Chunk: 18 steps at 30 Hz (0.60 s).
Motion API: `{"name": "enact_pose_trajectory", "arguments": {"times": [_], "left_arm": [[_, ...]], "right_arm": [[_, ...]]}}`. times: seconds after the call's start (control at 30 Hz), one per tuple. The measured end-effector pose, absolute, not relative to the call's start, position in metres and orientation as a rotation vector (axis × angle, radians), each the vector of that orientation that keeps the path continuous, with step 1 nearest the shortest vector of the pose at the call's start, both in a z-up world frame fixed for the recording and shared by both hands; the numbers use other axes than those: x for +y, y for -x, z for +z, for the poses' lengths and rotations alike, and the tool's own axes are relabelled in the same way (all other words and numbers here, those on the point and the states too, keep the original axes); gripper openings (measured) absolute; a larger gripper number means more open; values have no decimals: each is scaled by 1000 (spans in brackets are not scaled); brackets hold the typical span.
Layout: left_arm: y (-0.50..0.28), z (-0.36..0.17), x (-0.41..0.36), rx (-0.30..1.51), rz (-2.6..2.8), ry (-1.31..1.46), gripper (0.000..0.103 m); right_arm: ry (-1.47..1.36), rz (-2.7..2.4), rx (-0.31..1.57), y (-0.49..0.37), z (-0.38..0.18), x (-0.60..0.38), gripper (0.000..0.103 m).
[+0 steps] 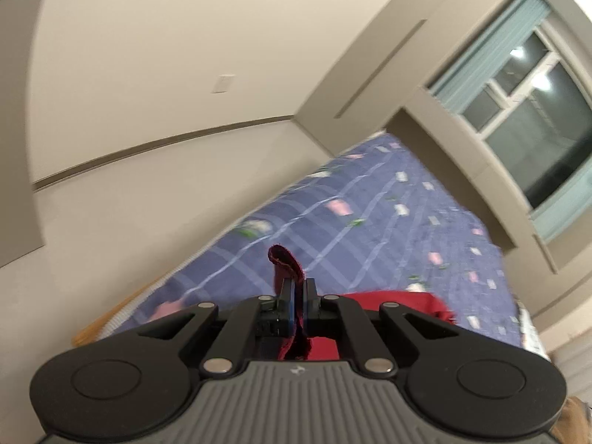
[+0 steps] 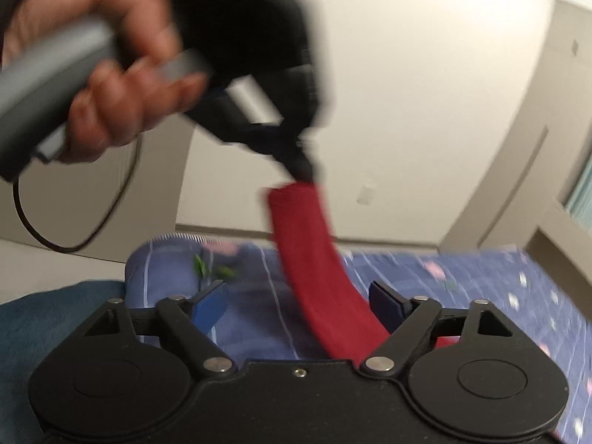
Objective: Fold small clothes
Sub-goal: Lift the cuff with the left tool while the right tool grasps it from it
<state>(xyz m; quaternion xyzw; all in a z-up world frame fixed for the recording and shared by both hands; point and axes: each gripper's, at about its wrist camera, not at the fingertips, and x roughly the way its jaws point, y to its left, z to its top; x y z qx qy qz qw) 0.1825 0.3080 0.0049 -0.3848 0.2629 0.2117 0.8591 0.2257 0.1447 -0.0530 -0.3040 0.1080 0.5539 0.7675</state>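
1. A blue patterned bedsheet (image 1: 370,222) fills the lower right of the left wrist view; only that view shows the window (image 1: 536,118), at 2 o'clock.
2. Only the right wrist view shows the person's left hand (image 2: 111,74) at 10 o'clock, gripping a grey handle.
3. The red sock (image 2: 314,259) hangs from the left gripper (image 1: 299,288), whose jaws are clamped together on its cuff.
4. The right gripper (image 2: 299,303) stands apart; the sock passes between its pads, apparently touching neither, though blur hides this.

Beige walls (image 1: 148,37), dark window (image 1: 536,118)
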Motion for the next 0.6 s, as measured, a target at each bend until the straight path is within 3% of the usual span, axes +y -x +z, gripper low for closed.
{"name": "enact_pose_trajectory", "arguments": {"times": [0.17,0.27,0.33,0.37,0.4,0.43,0.5,0.53,0.57,0.6], "left_arm": [[-203,27,301,526,343,778,2],[-215,33,297,522,298,764,2],[-219,36,294,516,271,760,3],[-222,37,294,512,253,763,3],[-221,38,294,502,242,770,3],[-222,38,295,491,237,777,6],[-219,38,297,461,238,791,22],[-215,38,298,442,248,797,44],[-211,36,301,418,269,803,60],[-206,34,302,405,290,805,61]], "right_arm": [[688,1112,153,-232,-55,174,73],[686,1029,118,-243,-52,179,59],[674,1004,113,-253,-48,179,25],[663,1002,127,-260,-45,178,14],[649,1005,148,-267,-41,176,7],[633,1007,166,-273,-37,173,6],[588,1014,216,-290,-26,164,6],[569,1019,236,-297,-20,159,6],[548,1026,259,-308,-12,154,6],[531,1032,276,-318,-4,150,6]]}}
